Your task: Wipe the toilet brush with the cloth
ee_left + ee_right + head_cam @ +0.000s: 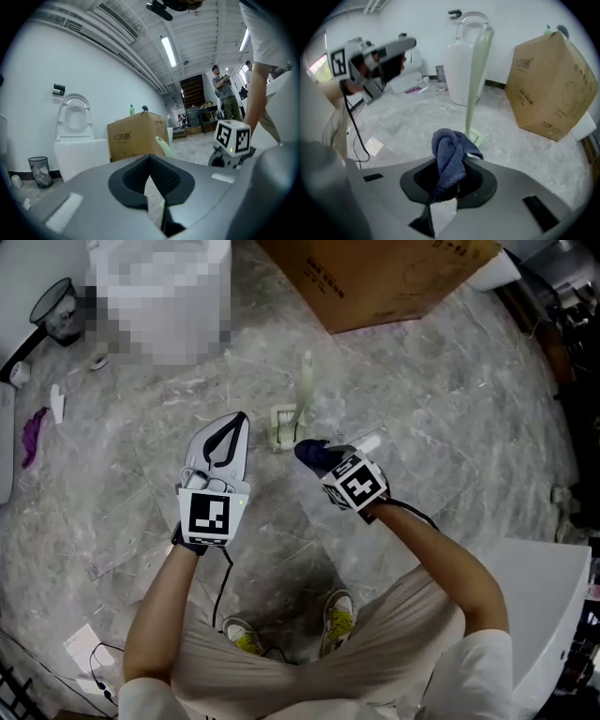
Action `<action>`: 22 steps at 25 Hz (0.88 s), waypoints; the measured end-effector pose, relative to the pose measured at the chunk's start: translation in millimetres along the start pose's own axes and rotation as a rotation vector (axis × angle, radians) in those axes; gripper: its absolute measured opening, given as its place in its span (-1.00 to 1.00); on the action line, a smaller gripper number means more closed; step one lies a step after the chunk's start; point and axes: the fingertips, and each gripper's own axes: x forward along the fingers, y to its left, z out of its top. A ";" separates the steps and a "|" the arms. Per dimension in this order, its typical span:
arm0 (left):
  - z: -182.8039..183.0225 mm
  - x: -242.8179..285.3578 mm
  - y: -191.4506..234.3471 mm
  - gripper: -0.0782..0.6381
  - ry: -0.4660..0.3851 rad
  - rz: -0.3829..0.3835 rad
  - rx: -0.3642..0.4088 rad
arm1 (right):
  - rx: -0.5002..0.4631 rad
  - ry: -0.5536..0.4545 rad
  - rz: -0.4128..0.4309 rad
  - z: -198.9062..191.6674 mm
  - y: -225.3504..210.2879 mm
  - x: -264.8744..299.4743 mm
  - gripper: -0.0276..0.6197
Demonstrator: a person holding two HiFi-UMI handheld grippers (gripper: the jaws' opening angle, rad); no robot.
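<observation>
A pale green toilet brush [303, 395] stands upright in its holder [283, 430] on the grey marble floor. In the right gripper view its handle [476, 70] rises just beyond the jaws. My right gripper [326, 461] is shut on a bunched dark blue cloth [314, 454], which sticks out past the jaws as a blue cloth [449, 157], just right of the holder. My left gripper [240, 420] hangs left of the brush, its jaws shut on nothing. From the left gripper [150, 160], the brush handle [162, 146] shows just past the tips.
A large cardboard box [375, 277] sits behind the brush. A white toilet [461, 70] stands at the back left, with a mesh waste bin [56, 310] beside it. A purple scrap [33, 432] lies far left. A white fixture [544, 596] stands at the right.
</observation>
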 end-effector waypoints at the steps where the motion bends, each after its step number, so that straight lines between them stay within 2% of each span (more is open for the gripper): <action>1: 6.4 0.8 1.1 -0.78 -0.014 0.003 0.008 | 0.028 -0.042 -0.009 11.8 -2.9 -24.5 -0.64; 4: 26.7 1.5 5.4 -0.78 -0.062 0.013 0.044 | 0.089 -0.205 -0.088 41.9 -14.4 -97.6 -0.64; 7: 48.5 -1.0 11.7 -0.78 -0.121 0.024 0.084 | 0.196 -0.407 -0.172 62.1 -29.1 -152.4 -0.64; 9: 55.3 -0.8 13.4 -0.78 -0.141 0.037 0.048 | 0.251 -0.513 -0.207 76.9 -41.8 -179.5 -0.64; 11: 56.5 2.3 14.0 -0.78 -0.149 0.057 -0.022 | 0.253 -0.613 -0.236 98.4 -51.4 -203.4 -0.64; 12: 57.3 5.4 14.8 -0.78 -0.150 0.062 -0.024 | 0.245 -0.659 -0.250 108.6 -54.1 -211.7 -0.64; 13: 59.7 9.9 15.7 -0.78 -0.146 0.062 0.024 | 0.239 -0.692 -0.261 116.5 -55.6 -216.1 -0.64; 16: 79.2 27.2 16.1 -0.78 -0.083 0.044 0.331 | 0.208 -0.723 -0.298 129.7 -53.4 -219.5 -0.64; 17: 87.5 31.6 14.7 -0.78 -0.058 0.049 0.368 | 0.183 -0.728 -0.331 132.1 -52.8 -222.2 -0.64; 19: 103.7 39.7 8.7 -0.78 -0.029 0.067 0.332 | 0.160 -0.727 -0.409 129.5 -56.3 -224.1 -0.64; 22: 130.4 48.6 -6.3 -0.78 -0.031 0.089 0.228 | 0.237 -0.663 -0.462 104.1 -53.1 -208.3 -0.64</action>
